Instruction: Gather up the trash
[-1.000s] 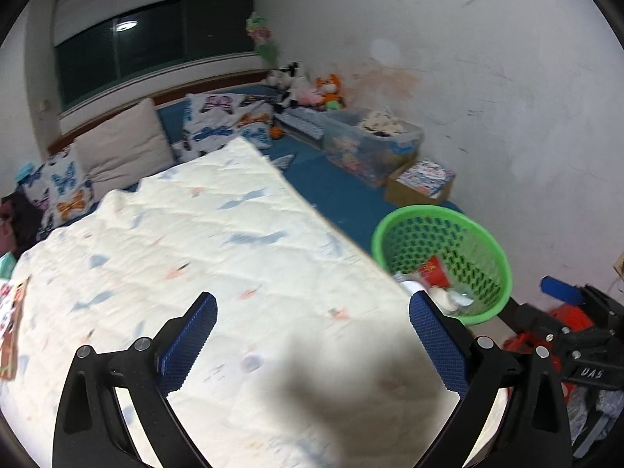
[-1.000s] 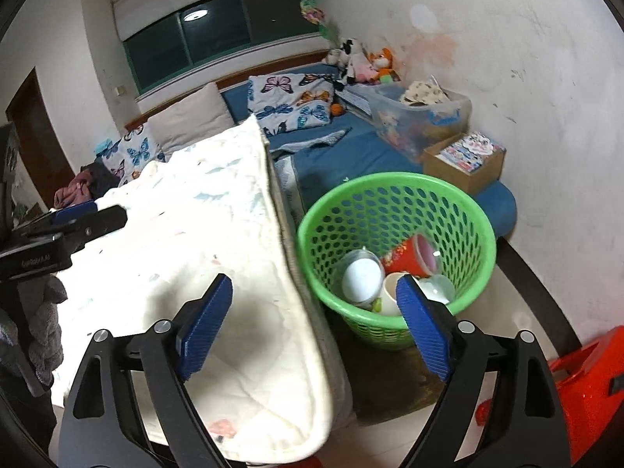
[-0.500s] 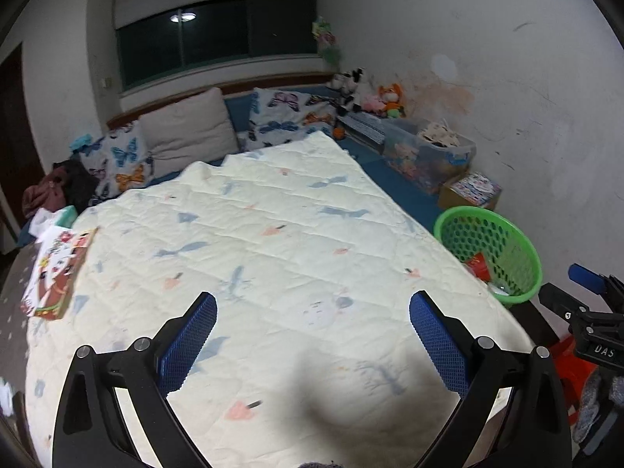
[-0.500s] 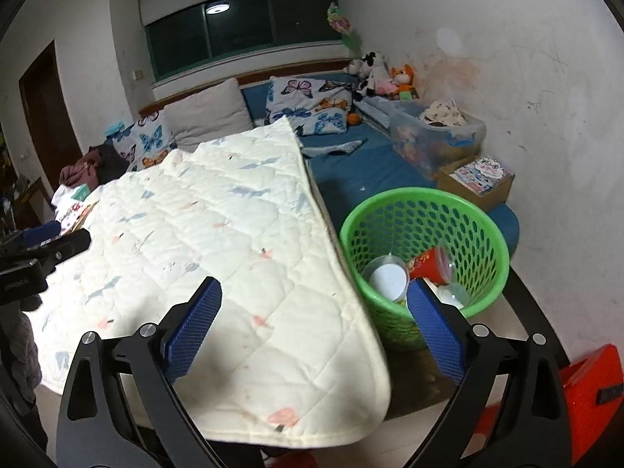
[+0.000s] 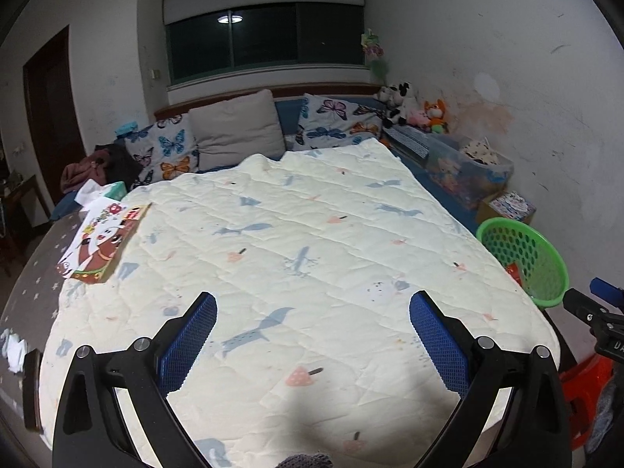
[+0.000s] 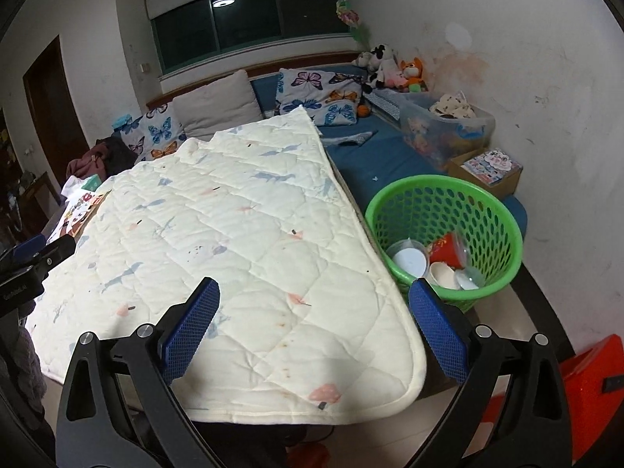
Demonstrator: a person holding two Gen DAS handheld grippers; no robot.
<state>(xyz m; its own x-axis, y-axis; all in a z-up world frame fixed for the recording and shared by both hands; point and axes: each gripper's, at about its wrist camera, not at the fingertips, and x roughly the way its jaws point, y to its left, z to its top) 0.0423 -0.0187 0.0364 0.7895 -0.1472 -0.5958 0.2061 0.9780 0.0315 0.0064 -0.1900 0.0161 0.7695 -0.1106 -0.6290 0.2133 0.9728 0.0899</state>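
A green mesh basket stands on the floor at the right of the bed and holds a red cup, a white lidded cup and other white cups. In the left wrist view only the basket and a bit of red show. My right gripper is open and empty, above the quilt's near right corner and left of the basket. My left gripper is open and empty over the middle of the cream quilt. A crumpled white scrap lies at the bed's left edge.
A picture book and a tissue pack lie at the quilt's left side. Pillows line the headboard. A clear storage bin and a cardboard box sit by the right wall, a red stool on the floor.
The left view swung left from the basket to the whole quilt, bringing the book into view. The right gripper drew back and left from the basket, and its jaws widened a little.
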